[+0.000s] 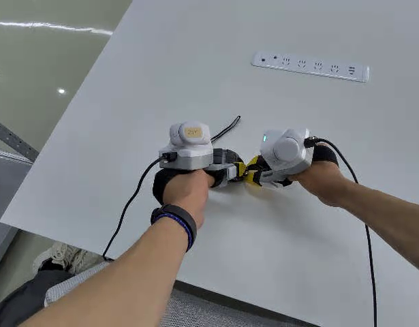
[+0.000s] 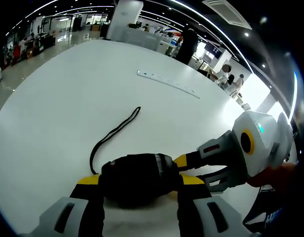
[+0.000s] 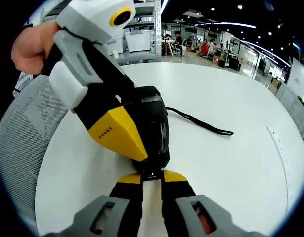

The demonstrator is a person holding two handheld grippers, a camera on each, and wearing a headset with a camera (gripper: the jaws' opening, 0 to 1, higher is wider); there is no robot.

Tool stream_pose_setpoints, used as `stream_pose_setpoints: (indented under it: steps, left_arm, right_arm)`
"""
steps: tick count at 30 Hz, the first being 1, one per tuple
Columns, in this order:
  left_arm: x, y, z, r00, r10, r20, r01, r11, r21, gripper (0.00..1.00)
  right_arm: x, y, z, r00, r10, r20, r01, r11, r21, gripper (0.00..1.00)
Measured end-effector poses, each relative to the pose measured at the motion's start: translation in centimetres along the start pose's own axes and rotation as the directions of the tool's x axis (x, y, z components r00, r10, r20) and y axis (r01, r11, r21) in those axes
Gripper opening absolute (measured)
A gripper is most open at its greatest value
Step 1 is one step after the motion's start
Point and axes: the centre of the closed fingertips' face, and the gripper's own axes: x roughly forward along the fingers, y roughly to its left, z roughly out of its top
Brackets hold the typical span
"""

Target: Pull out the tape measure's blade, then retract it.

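Clamping tape measure [image 3: 152, 126], left tool [image 2: 140, 182]; right tool [image 3: 152, 177] pinches blade tip [image 3: 151, 173], pointing straight at it.

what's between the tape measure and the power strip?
The tape measure trails its black strap that way; beyond it, bare table up to the power strip, in the left gripper view.

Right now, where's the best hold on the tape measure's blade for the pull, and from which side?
The end hook at the mouth of the case: it is the blade part that sticks out. Come from the side opposite the left gripper, which clamps the case, in line with the slot. The right gripper looks pinched on it there.
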Motion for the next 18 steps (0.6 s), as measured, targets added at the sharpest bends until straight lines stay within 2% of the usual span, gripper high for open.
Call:
stream_pose_setpoints:
  steps: [4,12,18]
  left_arm:
    - [0.00,0.04,-0.05,0.9998,-0.018,-0.013,0.018,1.000,0.025,0.57]
    - [-0.08,0.10,-0.07,0.9997,-0.020,-0.015,0.020,1.000,0.024,0.57]
    - [-0.15,0.12,-0.11,0.9995,-0.023,-0.021,0.023,0.999,0.025,0.56]
  right_arm:
    - [-0.08,0.19,0.01,1.0000,0.002,0.009,-0.002,1.000,0.018,0.14]
    - [-0.17,-0.13,-0.14,0.9996,-0.029,-0.005,0.029,0.999,0.035,0.16]
    - [-0.29,-0.25,-0.19,0.9991,-0.043,-0.003,0.043,0.997,0.057,0.24]
